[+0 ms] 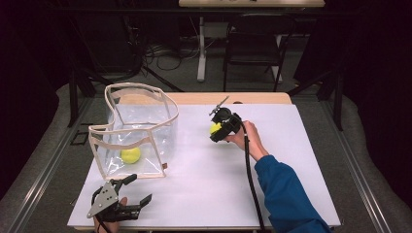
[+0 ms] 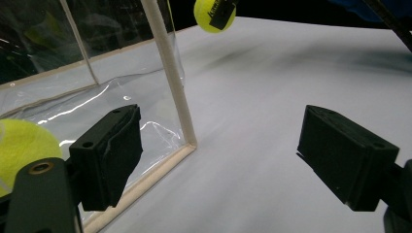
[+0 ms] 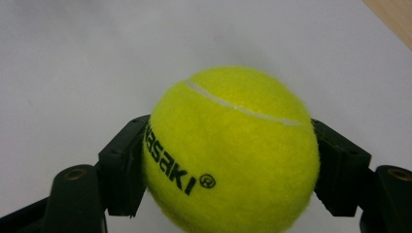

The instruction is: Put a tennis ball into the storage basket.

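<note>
White sheeting covers the counter [image 1: 204,170], with dark floor, a chair and cables behind it. On the right half, the tennis ball [image 3: 233,150] sits clamped between the two black jaws of the right claw [image 1: 217,129], pads pressed to its sides; it appears lifted clear of the surface, though the high view is too small to be sure. In the right gripper view the ball's lower edge is cut off by the frame, and its black lettering is partly covered by the left pad. From the high view most of the ball is masked by the claw's body, with a yellow sliver showing. In the left gripper view the same ball shows at the top edge, clipped by the frame.

Left of it, well apart, stands a clear plastic bag [image 1: 167,109] with cream trim, open at the top. A second tennis ball [image 1: 130,155] lies inside on its floor, seen through the wall; in the left gripper view it is half cut off at the left edge behind a jaw.

The right hand [image 1: 245,138] grips its tool from the side, with a blue sleeve [image 1: 286,194] running back to the bottom edge and a cable trailing along the forearm.

The left claw [image 1: 140,190] rests at the near left corner, just in front of the bag, jaws spread wide with nothing between them.
</note>
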The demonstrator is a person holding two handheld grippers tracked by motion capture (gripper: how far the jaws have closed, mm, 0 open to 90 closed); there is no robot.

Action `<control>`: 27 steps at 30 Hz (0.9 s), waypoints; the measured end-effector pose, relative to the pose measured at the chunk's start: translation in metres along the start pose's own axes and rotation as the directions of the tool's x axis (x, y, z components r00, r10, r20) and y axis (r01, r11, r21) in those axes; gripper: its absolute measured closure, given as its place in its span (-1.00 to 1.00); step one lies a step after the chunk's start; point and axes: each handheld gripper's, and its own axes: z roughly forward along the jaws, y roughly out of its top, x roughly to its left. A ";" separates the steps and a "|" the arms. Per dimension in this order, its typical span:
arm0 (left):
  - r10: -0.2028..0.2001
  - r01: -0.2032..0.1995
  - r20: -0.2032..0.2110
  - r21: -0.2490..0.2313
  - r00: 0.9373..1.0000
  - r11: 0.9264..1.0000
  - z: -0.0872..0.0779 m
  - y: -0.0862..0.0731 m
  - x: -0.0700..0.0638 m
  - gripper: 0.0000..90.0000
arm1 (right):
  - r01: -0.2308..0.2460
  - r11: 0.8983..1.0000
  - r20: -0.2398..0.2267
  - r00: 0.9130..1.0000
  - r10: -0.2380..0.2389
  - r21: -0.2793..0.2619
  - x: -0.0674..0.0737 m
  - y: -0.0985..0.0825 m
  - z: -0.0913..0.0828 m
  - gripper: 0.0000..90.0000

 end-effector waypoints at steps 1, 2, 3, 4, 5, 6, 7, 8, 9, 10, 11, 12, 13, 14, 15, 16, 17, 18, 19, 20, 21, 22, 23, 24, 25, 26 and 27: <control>0.000 0.000 -0.002 0.000 1.000 1.000 0.000 0.000 0.000 -0.65 | 0.000 1.000 0.001 1.000 0.000 -0.007 0.001 0.000 -0.001 -0.42; 0.000 0.000 -0.003 -0.004 1.000 1.000 0.000 0.000 0.000 -0.65 | 0.002 1.000 0.001 1.000 -0.002 -0.001 0.001 0.000 -0.002 -0.42; 0.001 -0.001 -0.001 -0.004 1.000 1.000 0.000 0.000 0.000 -0.65 | 0.006 1.000 0.002 1.000 -0.006 -0.002 0.002 0.000 -0.003 -0.43; 0.000 0.000 -0.002 -0.001 1.000 1.000 0.000 -0.001 0.001 -0.65 | 0.009 1.000 0.003 1.000 -0.009 -0.003 0.002 0.001 -0.005 -0.42; 0.001 -0.001 0.001 0.004 1.000 1.000 -0.001 -0.001 0.001 -0.65 | 0.011 1.000 0.005 1.000 -0.011 -0.001 0.002 0.001 -0.007 -0.42; 0.001 -0.001 -0.001 0.001 1.000 1.000 -0.001 -0.001 0.001 -0.65 | 0.009 1.000 0.006 1.000 -0.009 -0.008 0.003 0.001 -0.008 -0.42; 0.000 0.000 -0.001 -0.001 1.000 1.000 -0.001 0.000 0.001 -0.65 | 0.014 1.000 0.005 1.000 -0.014 -0.004 0.003 0.002 -0.010 -0.42; 0.000 0.000 -0.001 -0.002 1.000 1.000 -0.001 0.000 0.001 -0.65 | 0.016 1.000 0.008 1.000 -0.016 -0.007 0.003 0.003 -0.011 -0.42; 0.001 -0.001 -0.004 -0.006 1.000 1.000 -0.001 0.000 0.001 -0.65 | 0.019 1.000 0.009 1.000 -0.019 -0.009 0.003 0.003 -0.012 -0.42; 0.001 -0.001 -0.003 -0.007 1.000 1.000 0.000 0.000 0.001 -0.65 | 0.015 1.000 0.006 1.000 -0.015 -0.009 0.004 0.004 -0.014 -0.42; 0.005 -0.005 0.002 0.000 1.000 1.000 0.000 0.000 0.001 -0.65 | 0.022 1.000 0.007 1.000 -0.022 -0.011 0.004 0.005 -0.015 -0.42; 0.002 -0.002 -0.001 0.000 1.000 1.000 0.000 0.000 0.000 -0.65 | 0.022 1.000 0.007 1.000 -0.022 -0.014 0.005 0.005 -0.016 -0.42; 0.004 -0.004 0.003 0.001 1.000 1.000 0.000 0.000 0.001 -0.65 | 0.026 1.000 0.008 1.000 -0.026 -0.014 0.005 0.006 -0.018 -0.42; 0.001 -0.001 -0.018 -0.009 1.000 1.000 0.001 0.000 0.000 -0.65 | 0.029 0.999 0.010 1.000 -0.029 -0.022 0.006 0.006 -0.018 -0.42; 0.001 -0.001 -0.001 -0.005 1.000 1.000 0.000 0.000 0.001 -0.65 | 0.025 1.000 0.008 1.000 -0.025 -0.017 0.007 0.007 -0.020 -0.42; 0.001 -0.001 0.000 -0.002 1.000 1.000 0.000 0.000 0.001 -0.65 | 0.033 0.999 0.011 0.999 -0.032 -0.021 0.007 0.008 -0.021 -0.42; -0.002 0.002 0.000 0.000 1.000 1.000 0.000 0.000 0.001 -0.65 | 0.032 0.999 0.011 0.999 -0.032 -0.020 0.008 0.008 -0.022 -0.42; -0.001 0.001 0.002 0.002 1.000 1.000 0.000 0.000 0.002 -0.65 | 0.039 0.999 0.011 0.999 -0.038 -0.021 0.008 0.009 -0.024 -0.42; 0.002 -0.002 0.001 0.000 1.000 1.000 -0.001 0.000 0.001 -0.65 | 0.042 0.999 0.013 0.999 -0.042 -0.022 0.009 0.010 -0.025 -0.42; 0.003 -0.003 -0.002 -0.004 1.000 1.000 -0.001 0.000 0.001 -0.65 | 0.042 0.999 0.015 0.999 -0.042 -0.029 0.010 0.011 -0.025 -0.42; 0.001 -0.001 -0.003 -0.006 1.000 1.000 -0.001 0.000 0.001 -0.65 | 0.046 0.998 0.015 0.999 -0.045 -0.030 0.011 0.011 -0.026 -0.42; 0.001 -0.001 -0.001 -0.005 1.000 1.000 -0.001 0.001 0.001 -0.65 | 0.050 0.998 0.014 0.999 -0.050 -0.029 0.011 0.012 -0.027 -0.42; 0.003 -0.003 0.002 -0.004 1.000 1.000 0.000 0.001 0.002 -0.65 | 0.050 0.998 0.016 0.999 -0.049 -0.029 0.012 0.012 -0.028 -0.42; 0.005 -0.005 0.003 -0.002 1.000 1.000 0.000 0.001 0.001 -0.65 | 0.060 0.998 0.015 0.998 -0.060 -0.030 0.013 0.013 -0.030 -0.42; 0.005 -0.005 0.005 -0.001 1.000 1.000 0.001 0.001 0.001 -0.65 | 0.060 0.998 0.015 0.998 -0.060 -0.030 0.013 0.013 -0.030 -0.42; 0.005 -0.005 0.002 0.000 1.000 1.000 0.001 0.000 0.001 -0.65 | 0.058 0.998 0.016 0.998 -0.057 -0.034 0.014 0.012 -0.030 -0.42; 0.004 -0.004 0.004 -0.002 1.000 1.000 0.001 0.000 0.002 -0.65 | 0.057 0.998 0.016 0.998 -0.056 -0.028 0.014 0.012 -0.031 -0.42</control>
